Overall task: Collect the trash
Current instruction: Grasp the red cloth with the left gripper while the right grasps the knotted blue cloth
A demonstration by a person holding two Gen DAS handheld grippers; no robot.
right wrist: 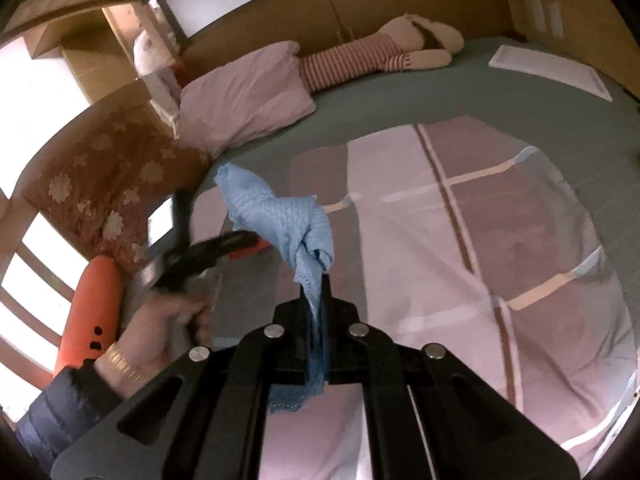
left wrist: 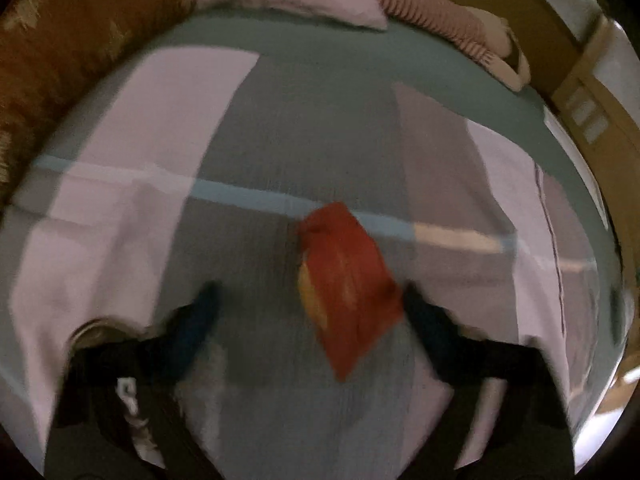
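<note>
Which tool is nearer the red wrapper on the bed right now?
Left. The left tool is over the red wrapper, which lies between its open fingers, close to one of them, not yet pinched. The right tool is off to the side, shut on a blue cloth.

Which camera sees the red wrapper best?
The left wrist view: the red wrapper lies in plain sight on the bedspread, between the left gripper fingers. In the right wrist view only a red sliver peeks out behind that gripper.

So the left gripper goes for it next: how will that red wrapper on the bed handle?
The red wrapper looks thin and crumpled, so probably light and floppy. Lying flat on the soft bedspread, it may slide or sink when pinched.
</note>
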